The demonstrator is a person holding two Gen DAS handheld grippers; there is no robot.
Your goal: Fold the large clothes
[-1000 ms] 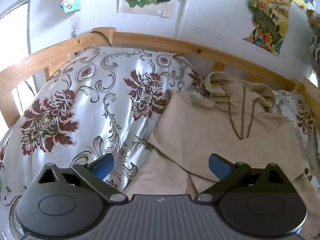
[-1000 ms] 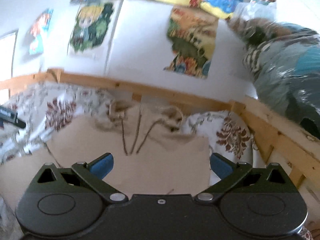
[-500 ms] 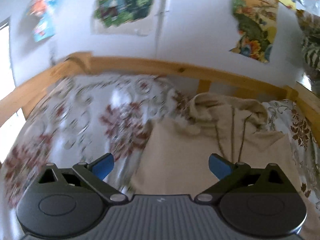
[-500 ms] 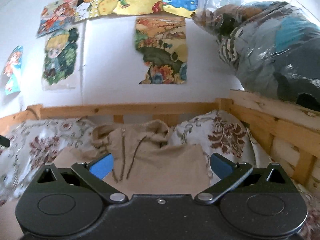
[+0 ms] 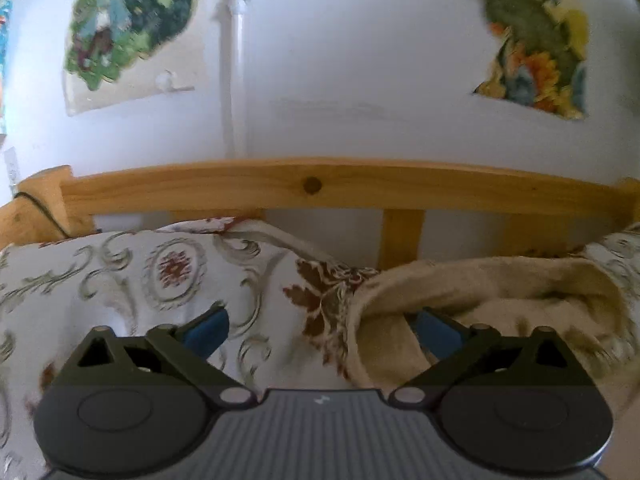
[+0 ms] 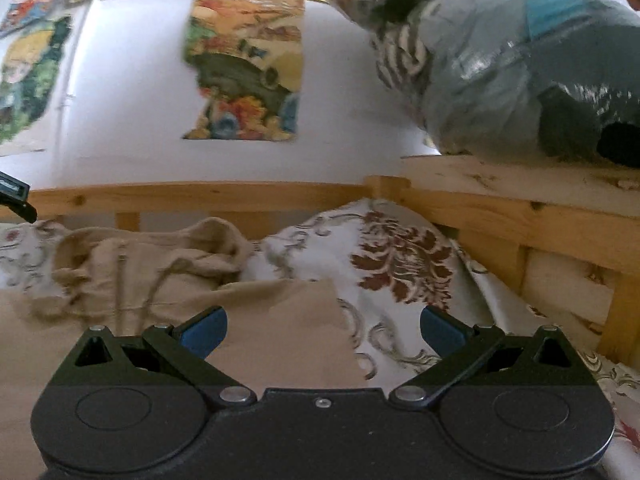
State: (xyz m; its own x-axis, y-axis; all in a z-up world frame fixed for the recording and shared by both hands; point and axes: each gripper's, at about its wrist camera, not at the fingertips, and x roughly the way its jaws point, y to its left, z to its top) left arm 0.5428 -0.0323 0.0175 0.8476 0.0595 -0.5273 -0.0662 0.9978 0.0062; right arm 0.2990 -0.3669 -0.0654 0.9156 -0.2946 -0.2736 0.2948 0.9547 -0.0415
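1. The left gripper [image 5: 322,326] is seen with its blue-padded jaws wide apart; they have just been drawn slightly closer, and the rolled edge of the hood lies between them, nearer the right-hand pad, with no pad seen pressing on it.
2. The right gripper [image 6: 323,326] is seen with its jaws spread wide and nothing clamped; below them the right edge of the beige cloth and the bare patterned cover are seen.
3. The beige hoodie [image 6: 168,280] is laid on the bed, its hood [image 5: 500,292] bunched up at the far end beside the wooden rail.
4. Two drawstrings [image 6: 120,280] are seen running down from the hood over the flat front of the garment.
5. The floral bedspread [image 5: 140,272] is shown to the left of the hood in the left wrist view, and a mound of it [image 6: 384,256] is seen to the right of the garment in the right wrist view.
6. The wooden bed frame [image 5: 320,184] is set against a white wall on which posters [image 6: 244,68] are stuck.
7. A plastic-wrapped bundle [image 6: 520,60] is rested on the wooden ledge at the right.
8. A dark part at the left edge of the right wrist view cannot be identified.
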